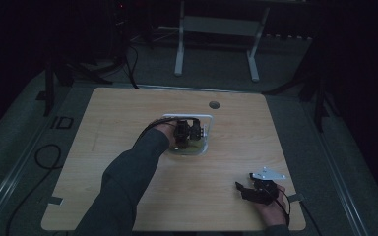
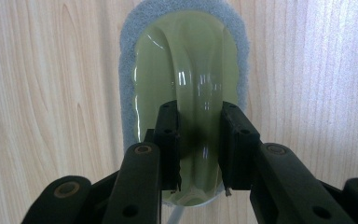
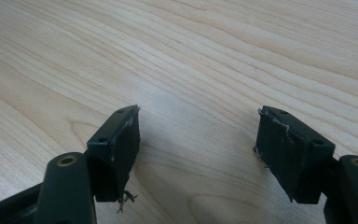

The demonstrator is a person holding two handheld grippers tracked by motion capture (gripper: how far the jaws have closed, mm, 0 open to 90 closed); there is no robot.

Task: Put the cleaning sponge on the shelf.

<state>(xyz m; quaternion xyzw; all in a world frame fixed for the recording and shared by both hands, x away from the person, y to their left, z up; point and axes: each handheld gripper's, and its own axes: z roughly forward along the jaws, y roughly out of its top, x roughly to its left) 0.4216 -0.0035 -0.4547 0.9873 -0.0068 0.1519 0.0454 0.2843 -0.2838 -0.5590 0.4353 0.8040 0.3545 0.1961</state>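
Right gripper near table front edge, jaws spread wide, empty. Farther in, left gripper clamped on raised green handle of scrubbing pad, mid-table beside white tray.

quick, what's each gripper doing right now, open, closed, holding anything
Left gripper: closed on the raised handle of the green scrubber.
Right gripper: open, holding nothing, over the bare wooden table.
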